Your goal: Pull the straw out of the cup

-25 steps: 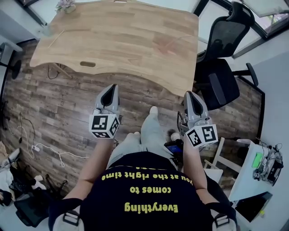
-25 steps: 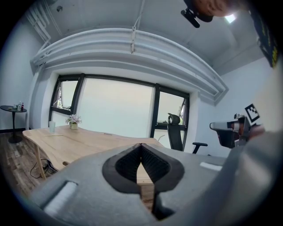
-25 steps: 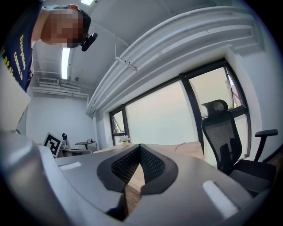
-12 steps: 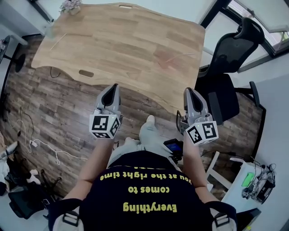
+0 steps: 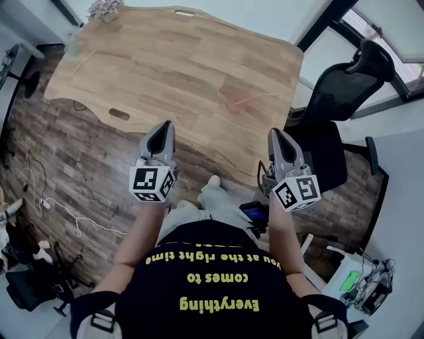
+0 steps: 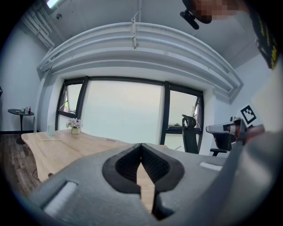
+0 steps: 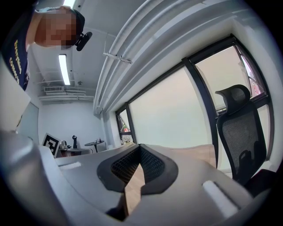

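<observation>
We hold the left gripper (image 5: 165,127) and right gripper (image 5: 274,134), jaws together and empty, at the table's (image 5: 199,73) near edge; reaching in closed, we may topple the cup (image 6: 50,130) at its far corner.

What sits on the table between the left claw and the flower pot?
Nothing: in the head view, only bare wooden table stretches from the left claw to the flower pot.

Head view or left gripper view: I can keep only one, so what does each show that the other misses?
Only the head view: loose cables on the floor and the person's foot. Only the left gripper view: the ceiling pipes and a ceiling light. Both: the wooden table, the flower pot, the office chair and the right gripper.
</observation>
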Demonstrator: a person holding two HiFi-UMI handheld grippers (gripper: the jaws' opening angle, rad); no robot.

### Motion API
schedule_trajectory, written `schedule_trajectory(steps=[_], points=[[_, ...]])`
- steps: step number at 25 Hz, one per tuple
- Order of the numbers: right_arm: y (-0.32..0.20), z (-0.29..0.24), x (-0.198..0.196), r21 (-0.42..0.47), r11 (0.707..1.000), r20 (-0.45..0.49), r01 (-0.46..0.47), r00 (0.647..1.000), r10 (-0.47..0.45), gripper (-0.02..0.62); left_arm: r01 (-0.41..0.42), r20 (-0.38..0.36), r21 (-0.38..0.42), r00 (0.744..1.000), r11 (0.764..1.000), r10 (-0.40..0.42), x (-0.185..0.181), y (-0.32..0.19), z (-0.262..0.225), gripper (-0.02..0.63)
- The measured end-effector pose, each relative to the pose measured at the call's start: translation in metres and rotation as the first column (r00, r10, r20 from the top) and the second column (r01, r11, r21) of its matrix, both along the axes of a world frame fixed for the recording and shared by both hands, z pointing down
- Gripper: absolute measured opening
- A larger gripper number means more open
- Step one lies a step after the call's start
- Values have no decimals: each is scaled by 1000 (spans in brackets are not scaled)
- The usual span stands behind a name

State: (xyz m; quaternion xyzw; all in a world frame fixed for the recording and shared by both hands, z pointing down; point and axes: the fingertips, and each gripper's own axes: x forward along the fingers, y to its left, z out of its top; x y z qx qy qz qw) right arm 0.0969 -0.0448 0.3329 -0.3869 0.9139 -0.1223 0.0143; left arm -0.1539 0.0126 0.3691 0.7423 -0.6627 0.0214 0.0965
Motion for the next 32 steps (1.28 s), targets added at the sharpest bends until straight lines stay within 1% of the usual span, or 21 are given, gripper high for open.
schedule_trajectory(steps=[7, 8, 11, 12, 15, 19, 25, 32], points=[[-23, 8, 10, -26, 999, -8, 23, 1000, -23, 6, 9, 6, -10, 1000, 1000, -9, 12, -21, 2, 0], [-25, 9, 11, -31, 999, -5, 25, 1000, -25, 6, 13, -6, -13, 1000, 1000, -13, 13, -24, 2, 0], [-31, 12, 15, -43, 999, -3, 32, 999, -32, 6, 38, -78, -13, 996, 999, -39, 14, -34, -1, 0], [-32, 13, 16, -47, 998, -3, 34, 999, -34, 6, 40, -84, -11, 996, 999, -41, 16, -37, -3, 0], [-36, 17, 18, -52, 998, 7, 32, 999, -32, 6, 19, -61, -2, 998, 1000, -20, 22, -46, -6, 0], [-39, 17, 18, -46, 999, 9, 20, 1000, -19, 6, 11, -49, 0, 999, 1000, -11, 21, -54, -8, 0], [-48, 26, 14, -78, 997, 16, 16, 1000, -15, 7, -5, -33, -21, 999, 1000, 5, 18, -67, -1, 0], [-60, 32, 6, -98, 995, 7, -34, 999, 35, 8, -75, -27, -44, 997, 996, 74, 14, -88, 7, 0]])
